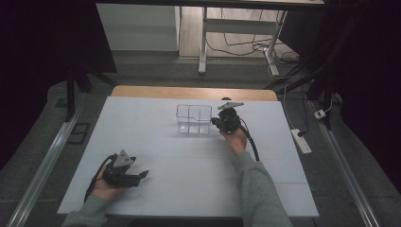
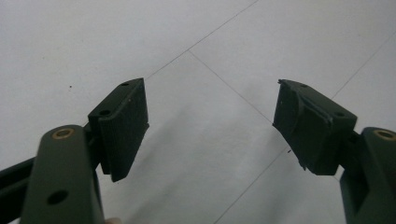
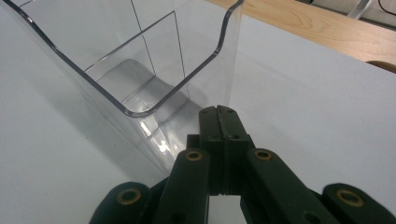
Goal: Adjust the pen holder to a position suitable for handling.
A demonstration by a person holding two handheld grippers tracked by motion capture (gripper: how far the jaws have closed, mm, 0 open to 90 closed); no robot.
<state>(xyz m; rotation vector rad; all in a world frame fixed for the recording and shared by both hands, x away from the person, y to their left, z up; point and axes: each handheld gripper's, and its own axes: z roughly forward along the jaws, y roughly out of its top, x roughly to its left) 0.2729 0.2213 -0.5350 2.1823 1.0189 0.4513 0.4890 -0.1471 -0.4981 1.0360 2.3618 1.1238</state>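
The white tabletop [image 1: 189,165] takes up most of the high view, with a strip of bare wood [image 1: 194,92] along its far edge and thin seam lines crossing its surface.

On the far half of the tabletop, a little right of centre, stands a clear plastic container [image 1: 194,119]. It is upright and open at the top, and inner walls split it into compartments. In the right gripper view its rim [image 3: 140,112] dips in a curved notch on the side nearest the camera, and the floor inside is bare.

The right gripper [image 1: 218,122], held in the person's right hand [image 1: 235,139], sits just beside the container's right end. Its fingers [image 3: 212,130] are pressed together with nothing between them, and their tips lie close against the container's near corner; whether they actually touch the plastic I cannot tell.

The left gripper [image 1: 142,176] rests in the left hand [image 1: 106,187] at the near left of the tabletop, well apart from the container. Its fingers [image 2: 123,126] are spread wide over bare white surface, holding nothing.
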